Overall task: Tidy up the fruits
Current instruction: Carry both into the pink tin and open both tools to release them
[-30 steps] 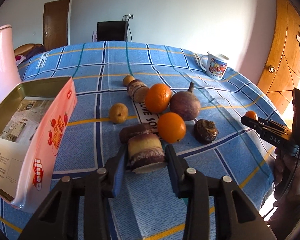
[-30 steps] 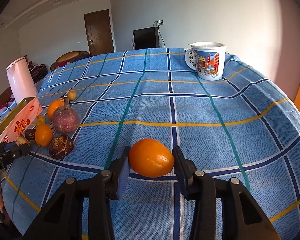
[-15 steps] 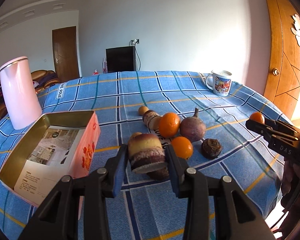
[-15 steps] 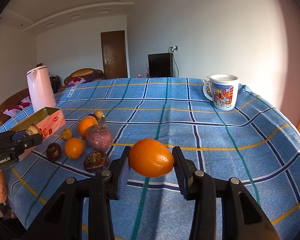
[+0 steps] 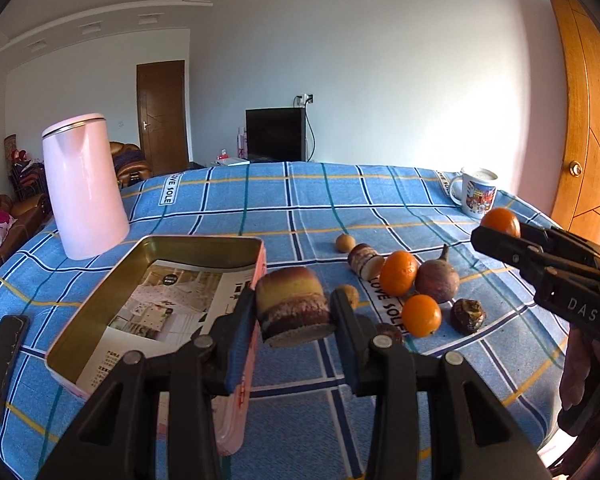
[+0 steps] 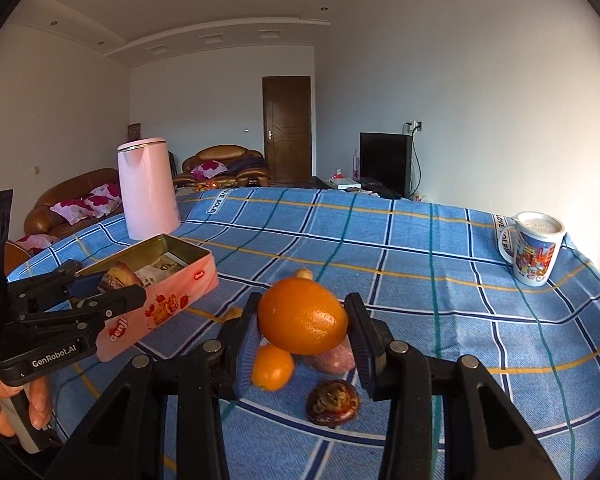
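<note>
My left gripper is shut on a cut purple-and-yellow fruit chunk, held in the air beside the right wall of the open pink tin. My right gripper is shut on an orange, held above the fruit pile. On the cloth lie two oranges, a purple round fruit, a dark wrinkled fruit, another cut chunk and small yellow fruits. The right gripper with its orange shows in the left wrist view; the left gripper shows in the right wrist view.
A pink kettle stands behind the tin. A printed mug stands at the far right of the blue checked tablecloth. A dark flat object lies at the left edge. The table edge is near on the right.
Both grippers have risen and swung left with their fruit. The left one now holds the chunk next to the tin; the right one carries the orange over the fruit pile.
</note>
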The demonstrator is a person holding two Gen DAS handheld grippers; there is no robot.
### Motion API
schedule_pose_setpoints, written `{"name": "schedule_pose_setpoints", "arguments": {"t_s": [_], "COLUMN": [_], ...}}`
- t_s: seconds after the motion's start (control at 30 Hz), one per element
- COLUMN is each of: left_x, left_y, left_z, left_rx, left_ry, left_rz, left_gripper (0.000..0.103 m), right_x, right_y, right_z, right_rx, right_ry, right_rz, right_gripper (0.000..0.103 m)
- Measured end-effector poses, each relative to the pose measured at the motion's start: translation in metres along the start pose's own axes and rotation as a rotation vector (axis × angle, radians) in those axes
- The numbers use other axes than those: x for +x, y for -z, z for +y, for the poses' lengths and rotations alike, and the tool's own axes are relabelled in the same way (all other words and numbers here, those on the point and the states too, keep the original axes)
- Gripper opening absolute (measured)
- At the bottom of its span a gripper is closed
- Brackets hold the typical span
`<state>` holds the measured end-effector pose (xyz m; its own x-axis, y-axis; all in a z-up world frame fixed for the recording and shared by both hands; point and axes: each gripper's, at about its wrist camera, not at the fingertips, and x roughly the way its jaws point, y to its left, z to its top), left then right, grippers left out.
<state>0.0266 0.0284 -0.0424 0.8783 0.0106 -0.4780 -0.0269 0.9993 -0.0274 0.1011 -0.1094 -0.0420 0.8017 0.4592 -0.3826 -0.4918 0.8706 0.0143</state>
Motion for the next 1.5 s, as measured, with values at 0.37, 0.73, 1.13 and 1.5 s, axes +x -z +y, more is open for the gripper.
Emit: {"name": "schedule_pose_setpoints", "arguments": {"t_s": [0.37, 0.73, 1.13, 1.5], "left_x": [0.006, 0.018, 0.026, 0.032], "left_y": [0.002, 0.0, -0.002, 0.006], "left_z": [0.042, 0.077, 0.107, 0.126], "left_rx": [-0.06, -0.097, -0.121, -0.136], "left_ry": [-0.054, -0.084, -0.113, -0.135], "left_rz": [0.012, 0.032, 0.048, 0.099], "left_gripper": [0.04, 0.04, 0.04, 0.04], "right_x": [0.038, 0.076, 0.115, 0.146], "right_y": [-0.024, -0.038, -0.04, -0.03], "right_z": [0.054, 0.097, 0.136, 0.156], "right_rx": [-0.058, -0.104, -0.143, -0.161], "right_ry": [-0.094, -0.148, -0.186, -0.209], "right_rz": [0.026, 0.068, 0.131, 0.226], "right_gripper": [0.043, 0.043, 0.043, 0.044]}}
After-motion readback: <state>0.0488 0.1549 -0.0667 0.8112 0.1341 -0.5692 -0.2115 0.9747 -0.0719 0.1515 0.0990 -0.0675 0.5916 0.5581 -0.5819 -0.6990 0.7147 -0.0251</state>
